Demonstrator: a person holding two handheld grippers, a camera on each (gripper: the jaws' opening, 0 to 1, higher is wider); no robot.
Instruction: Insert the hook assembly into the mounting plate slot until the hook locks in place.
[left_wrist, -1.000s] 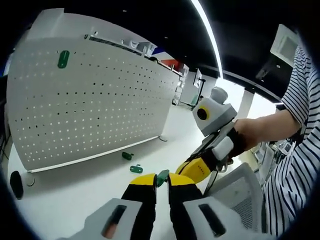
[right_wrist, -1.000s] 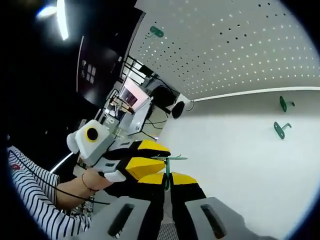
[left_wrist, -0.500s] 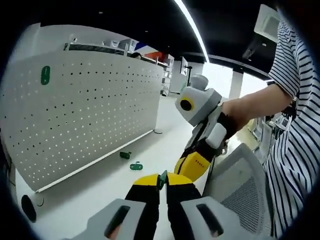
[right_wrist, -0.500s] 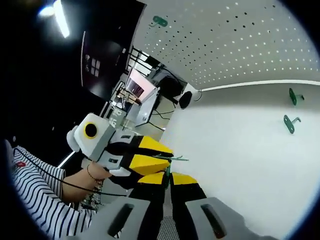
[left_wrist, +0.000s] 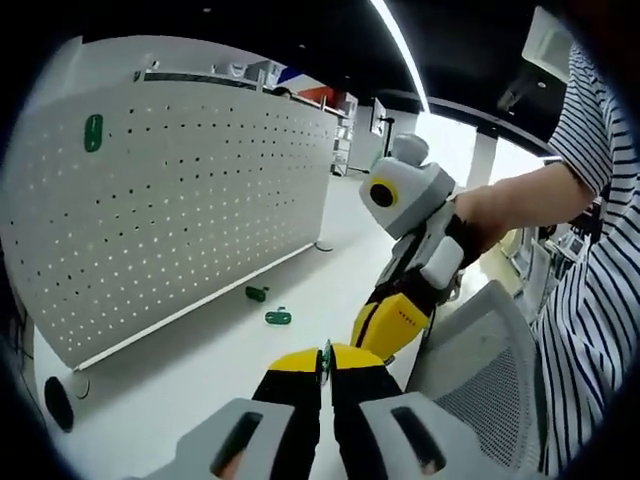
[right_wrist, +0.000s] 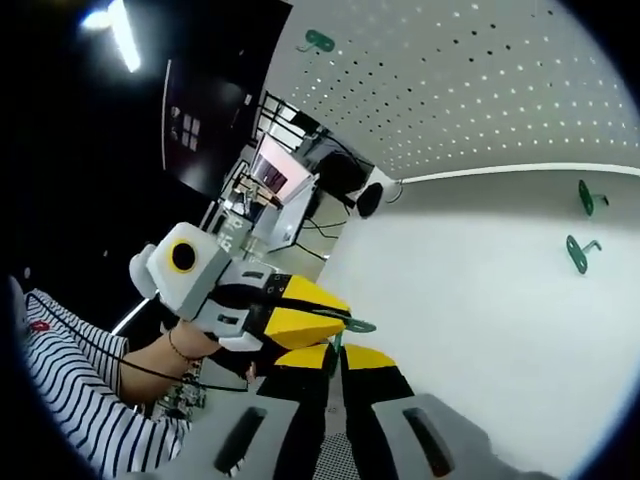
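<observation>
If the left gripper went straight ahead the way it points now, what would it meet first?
Probably the right gripper, whose yellow fingers sit just beyond the left gripper and its green part. Depth is unclear, but they look nearly touching.

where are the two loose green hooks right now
The two loose green hooks lie close together on the white tabletop, just in front of the white perforated pegboard's lower edge; in the right gripper view they sit at the far right.
</observation>
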